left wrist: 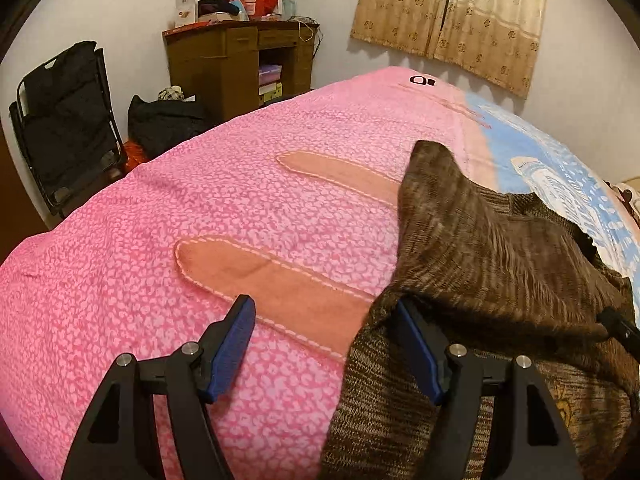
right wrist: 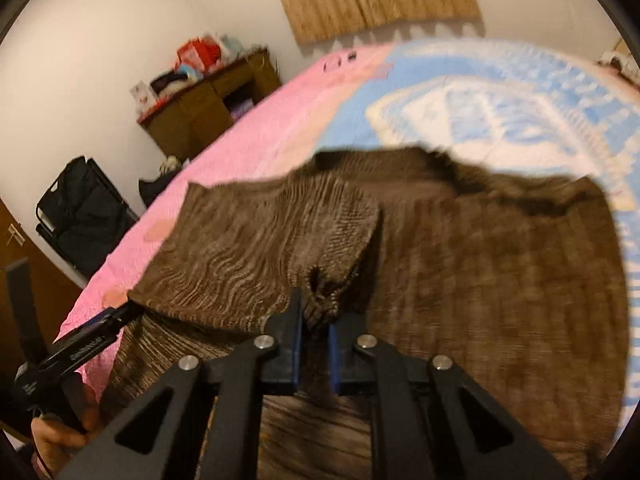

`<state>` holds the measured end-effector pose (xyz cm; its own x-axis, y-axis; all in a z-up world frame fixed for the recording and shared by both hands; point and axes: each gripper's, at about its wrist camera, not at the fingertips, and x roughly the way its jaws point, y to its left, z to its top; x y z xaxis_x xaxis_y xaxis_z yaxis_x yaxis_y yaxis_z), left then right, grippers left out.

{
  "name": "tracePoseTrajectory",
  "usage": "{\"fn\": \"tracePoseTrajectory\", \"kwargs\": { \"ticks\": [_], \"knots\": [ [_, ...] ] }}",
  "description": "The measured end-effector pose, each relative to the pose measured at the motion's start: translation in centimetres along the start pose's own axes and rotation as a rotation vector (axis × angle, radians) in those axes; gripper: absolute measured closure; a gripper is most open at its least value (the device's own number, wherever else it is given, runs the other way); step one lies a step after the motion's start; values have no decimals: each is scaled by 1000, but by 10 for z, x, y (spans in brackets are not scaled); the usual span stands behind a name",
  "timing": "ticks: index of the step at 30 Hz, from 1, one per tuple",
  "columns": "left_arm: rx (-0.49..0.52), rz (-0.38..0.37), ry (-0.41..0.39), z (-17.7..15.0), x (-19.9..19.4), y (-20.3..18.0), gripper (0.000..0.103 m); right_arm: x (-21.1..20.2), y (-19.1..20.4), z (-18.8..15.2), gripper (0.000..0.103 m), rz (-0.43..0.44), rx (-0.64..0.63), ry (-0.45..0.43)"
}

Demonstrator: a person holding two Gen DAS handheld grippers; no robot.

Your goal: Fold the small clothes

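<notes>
Brown knitted sweater (left wrist: 492, 264) lies on the pink bedspread (left wrist: 200, 200), at the right of the left wrist view. The left gripper (left wrist: 326, 320) stands wide open, one finger under a raised fold, holding nothing.

In the right wrist view, the right gripper (right wrist: 316, 316) is pinched tight on a bunched fold of the sweater (right wrist: 480, 264).

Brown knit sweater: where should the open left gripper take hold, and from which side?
Take the sweater at its lifted left edge beside the left gripper, coming in from the pink blanket side. That edge stands off the bed, so fingers can straddle it. The right gripper already pinches a bunched fold.
</notes>
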<state>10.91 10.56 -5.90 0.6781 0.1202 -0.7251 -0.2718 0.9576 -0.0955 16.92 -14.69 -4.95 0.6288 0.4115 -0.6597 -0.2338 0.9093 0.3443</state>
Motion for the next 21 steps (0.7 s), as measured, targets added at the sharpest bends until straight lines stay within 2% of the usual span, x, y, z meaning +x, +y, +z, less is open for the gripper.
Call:
{"fn": "tracePoseTrajectory", "kwargs": {
  "ticks": [1,2,4,6,7,8,10,13,16,19,21],
  "knots": [
    [6,8,2,-3,-4,3,31,-5,-2,-3,89,-9,-7,-6],
    [15,22,5,-4,-6,4,31,-5,-4,-7,84,-12,-7,10],
    [22,35,6,-5,-5,0,31,5,-12,-16,76,8,10,99],
    [16,40,9,-5,-5,4,31,-3,-15,-19,66,15,-4,67],
    [7,39,9,-6,-5,4,31,-7,-16,-17,54,-3,-2,62],
    [-6,42,6,-6,-6,8,31,-11,-18,-14,50,-17,8,42],
    [-28,73,-1,-7,-8,13,31,-23,-25,-4,54,-41,38,-27],
    [-80,168,-4,-10,-14,21,31,-20,-29,15,88,-70,41,-33],
    [-110,205,-24,-8,-31,31,31,0,-16,29,89,-54,-23,-21],
    [-84,140,-112,7,-53,27,31,35,5,35,87,-55,-112,34],
    [-1,78,-123,28,-58,8,31,63,10,33,86,-58,-121,103]
  ]
}}
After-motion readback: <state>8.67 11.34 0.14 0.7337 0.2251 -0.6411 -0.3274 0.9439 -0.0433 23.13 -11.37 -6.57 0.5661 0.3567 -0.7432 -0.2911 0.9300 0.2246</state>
